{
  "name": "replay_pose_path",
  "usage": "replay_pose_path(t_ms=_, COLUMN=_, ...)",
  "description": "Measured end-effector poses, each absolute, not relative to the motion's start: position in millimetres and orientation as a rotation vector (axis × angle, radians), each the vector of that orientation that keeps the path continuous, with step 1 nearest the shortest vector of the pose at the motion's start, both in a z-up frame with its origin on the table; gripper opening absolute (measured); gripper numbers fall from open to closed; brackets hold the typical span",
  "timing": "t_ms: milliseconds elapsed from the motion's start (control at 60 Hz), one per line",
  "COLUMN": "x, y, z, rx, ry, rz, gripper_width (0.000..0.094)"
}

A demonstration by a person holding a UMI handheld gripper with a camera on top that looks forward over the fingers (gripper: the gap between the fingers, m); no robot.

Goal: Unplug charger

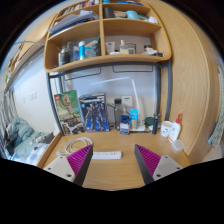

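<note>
In the gripper view the gripper (pixel 106 163) hangs over a wooden desk (pixel 112 172), its two fingers spread well apart with nothing held; the magenta pad of the left finger (pixel 79 160) and that of the right finger (pixel 148 160) face each other across bare desk. Just beyond the fingers, between them and a little to the left, a white power strip (pixel 106 155) lies flat on the desk. Near the left finger a pale cable (pixel 74 146) curls in a loop on the wood; whether a charger is plugged into the strip cannot be told at this scale. Farther back, against the white wall, stand a green-covered book or box (pixel 68 111) leaning on the left, a dark printed box (pixel 93 112) beside it, and a blue bottle (pixel 134 119) toward the middle. On the far right of the desk sit small white containers (pixel 171 131), one with a red top. Above the desk a wooden shelf unit (pixel 105 62) holds bottles and assorted items on two levels. At the far left, crumpled bedding (pixel 20 135) lies beside the desk.
</note>
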State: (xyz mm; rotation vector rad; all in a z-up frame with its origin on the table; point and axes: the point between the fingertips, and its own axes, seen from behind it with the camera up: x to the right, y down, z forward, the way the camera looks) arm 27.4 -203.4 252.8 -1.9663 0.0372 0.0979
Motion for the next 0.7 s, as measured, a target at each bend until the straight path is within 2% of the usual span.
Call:
replay_pose_path(t_ms=267, x=7.2, y=-234.5, z=245.6, rx=-1.988, ry=-0.004, rz=0.106, gripper_width=0.0848)
replay_pose_path(t_ms=700, x=5.4, y=-245.1, z=231.0, rx=-2.028, ry=-0.011, rz=0.087, gripper_width=0.0845)
